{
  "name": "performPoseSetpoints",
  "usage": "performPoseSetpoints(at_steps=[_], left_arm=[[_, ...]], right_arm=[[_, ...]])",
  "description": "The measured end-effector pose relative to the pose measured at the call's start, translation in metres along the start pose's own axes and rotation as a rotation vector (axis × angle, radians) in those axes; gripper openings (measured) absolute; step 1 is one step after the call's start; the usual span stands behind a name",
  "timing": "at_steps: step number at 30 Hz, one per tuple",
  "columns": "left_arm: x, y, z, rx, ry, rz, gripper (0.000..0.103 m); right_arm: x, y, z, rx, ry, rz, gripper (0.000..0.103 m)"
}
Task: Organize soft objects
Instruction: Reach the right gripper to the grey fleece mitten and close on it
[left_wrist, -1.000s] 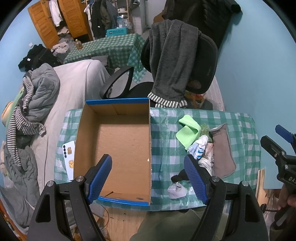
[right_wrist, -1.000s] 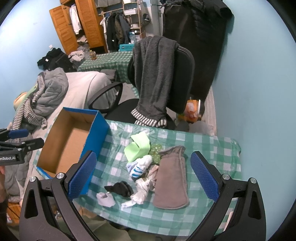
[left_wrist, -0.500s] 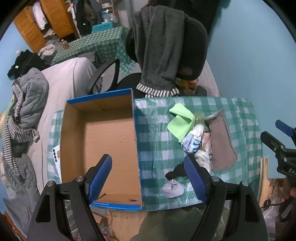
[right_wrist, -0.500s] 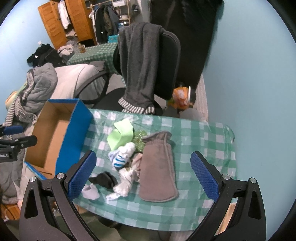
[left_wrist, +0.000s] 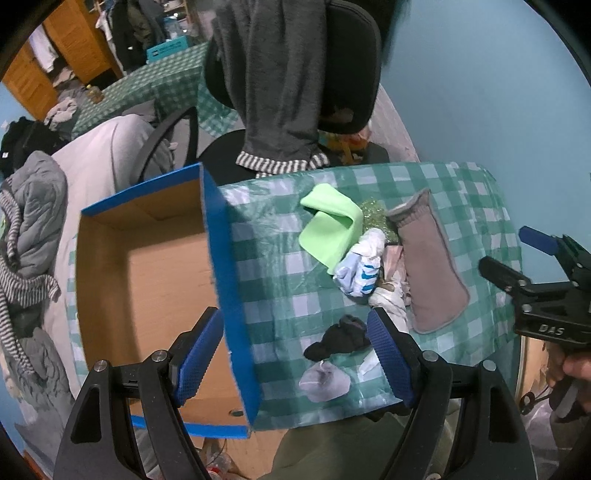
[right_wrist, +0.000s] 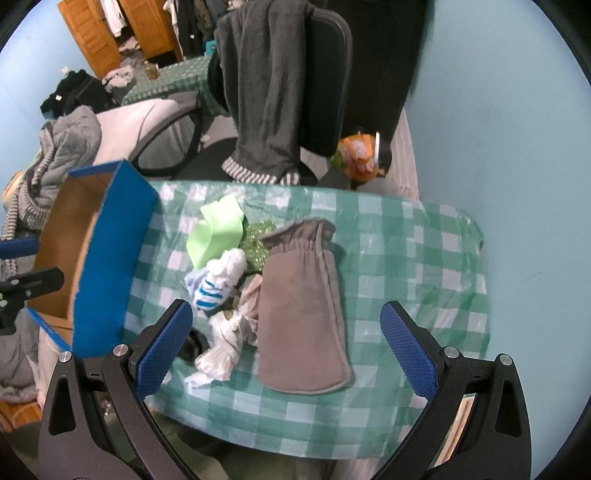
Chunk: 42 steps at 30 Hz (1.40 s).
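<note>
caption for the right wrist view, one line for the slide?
Open right gripper above a pile of soft items, grey mitt nearest, on a green checked table beside an open blue box.

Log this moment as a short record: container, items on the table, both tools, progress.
container: open blue cardboard box, inside looks empty
table: green checked tablecloth
items: grey mitt, light green cloth, blue-striped white sock, black sock, pale grey sock, white crumpled cloth
left tool: open, empty, above box edge
right tool: open, empty, above the pile
progress: nothing boxed yet
</note>
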<state>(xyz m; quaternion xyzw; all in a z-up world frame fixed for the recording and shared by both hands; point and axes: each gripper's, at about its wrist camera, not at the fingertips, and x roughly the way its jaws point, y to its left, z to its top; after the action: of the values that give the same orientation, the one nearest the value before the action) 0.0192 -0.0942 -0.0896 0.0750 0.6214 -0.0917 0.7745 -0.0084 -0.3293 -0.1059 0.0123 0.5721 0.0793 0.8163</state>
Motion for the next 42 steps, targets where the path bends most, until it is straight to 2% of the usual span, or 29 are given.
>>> performPoseSetpoints(at_steps=[9, 14, 25, 30, 40, 42], left_arm=[[0.029, -0.017, 0.009, 0.043, 0.023, 0.002, 0.081], [0.051, -0.021, 0.011, 0.045, 0.062, -0.016, 0.082], [0.082, -0.033, 0.017, 0.048, 0.080, -0.056, 0.082], [0.100, -0.039, 0.018, 0.071, 0.098, -0.048, 0.082], [0.123, -0.048, 0.017, 0.094, 0.137, -0.067, 0.082], [0.128, -0.050, 0.018, 0.098, 0.142, -0.074, 0.082]], right_arm=[[0.043, -0.010, -0.001, 0.005, 0.053, -0.016, 0.101], [0.064, -0.014, 0.002, -0.009, 0.083, -0.019, 0.101], [0.103, -0.010, 0.002, -0.057, 0.134, -0.026, 0.101], [0.115, -0.011, 0.000, -0.063, 0.160, -0.039, 0.101], [0.131, -0.024, -0.009, -0.017, 0.200, -0.014, 0.083], [0.132, -0.027, -0.011, -0.004, 0.204, 0.015, 0.074]])
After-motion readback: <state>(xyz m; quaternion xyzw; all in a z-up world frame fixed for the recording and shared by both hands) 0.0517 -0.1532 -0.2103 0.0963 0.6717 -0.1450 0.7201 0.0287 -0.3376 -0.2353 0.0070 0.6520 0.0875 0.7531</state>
